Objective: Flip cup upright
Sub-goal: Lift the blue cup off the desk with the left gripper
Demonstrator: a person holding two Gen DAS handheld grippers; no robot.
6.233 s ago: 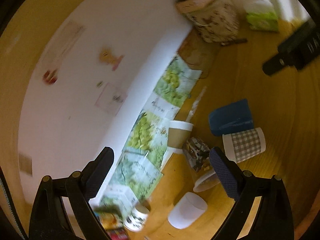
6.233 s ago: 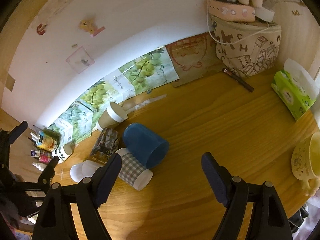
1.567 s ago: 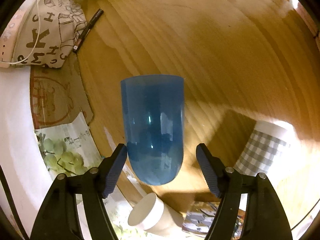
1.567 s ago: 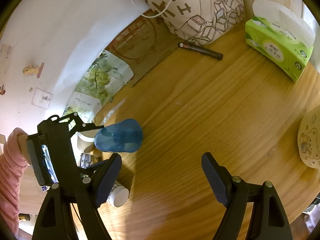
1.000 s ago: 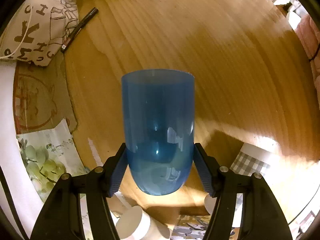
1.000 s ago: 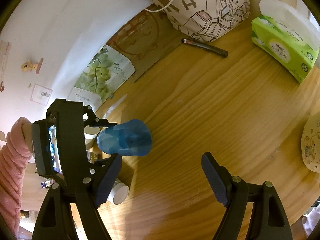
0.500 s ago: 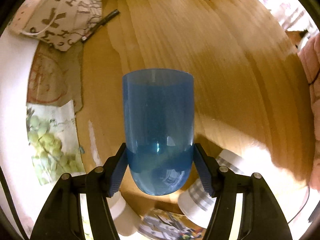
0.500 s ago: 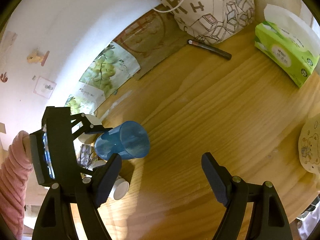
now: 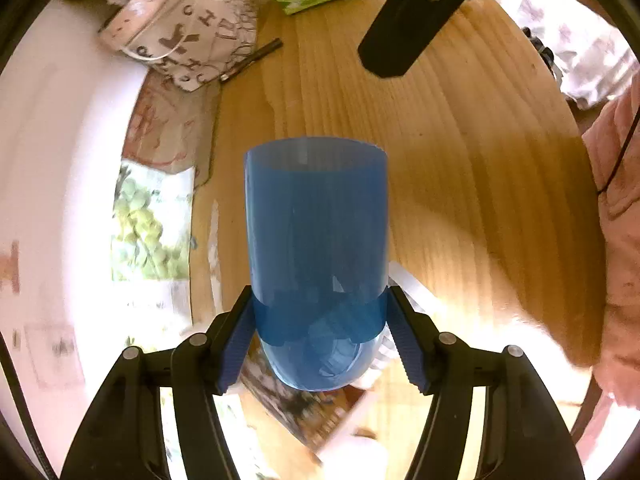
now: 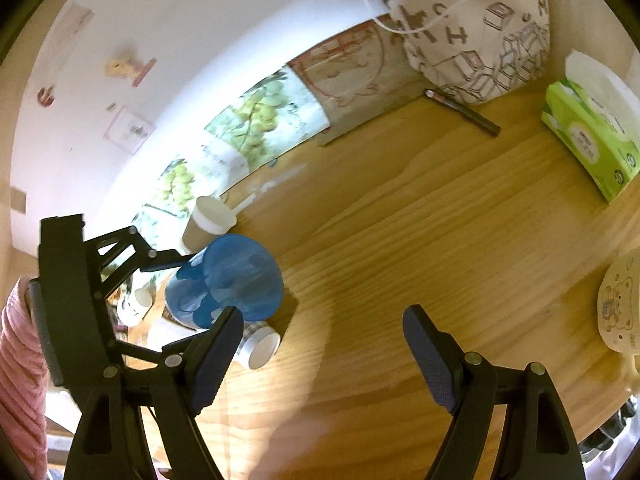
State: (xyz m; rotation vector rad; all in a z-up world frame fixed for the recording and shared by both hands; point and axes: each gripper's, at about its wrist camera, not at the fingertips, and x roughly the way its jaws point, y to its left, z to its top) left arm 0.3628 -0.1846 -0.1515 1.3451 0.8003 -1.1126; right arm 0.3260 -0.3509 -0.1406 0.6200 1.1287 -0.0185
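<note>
A translucent blue cup (image 9: 316, 220) is clamped at its rounded base by my left gripper (image 9: 320, 320), which is shut on it. The cup hangs above the wooden table (image 9: 460, 160), tilted, with its mouth pointing away from the gripper. The right wrist view shows the same cup (image 10: 228, 284) at the left, held by the left gripper (image 10: 192, 280) above other cups. My right gripper (image 10: 320, 344) is open with nothing between its fingers, to the right of the cup. One of its fingers (image 9: 416, 28) shows at the top of the left wrist view.
A checked cup (image 10: 260, 346) lies on its side under the blue cup; a brown paper cup (image 10: 208, 220) stands by the wall. A printed canvas bag (image 10: 472, 32), a pen (image 10: 464, 112), a green tissue box (image 10: 592, 136) and a cream mug (image 10: 620, 300) ring the table.
The left gripper has risen with the blue cup and rolled, so the table sits further below. The right gripper has lifted slightly and now shows in the left wrist view.
</note>
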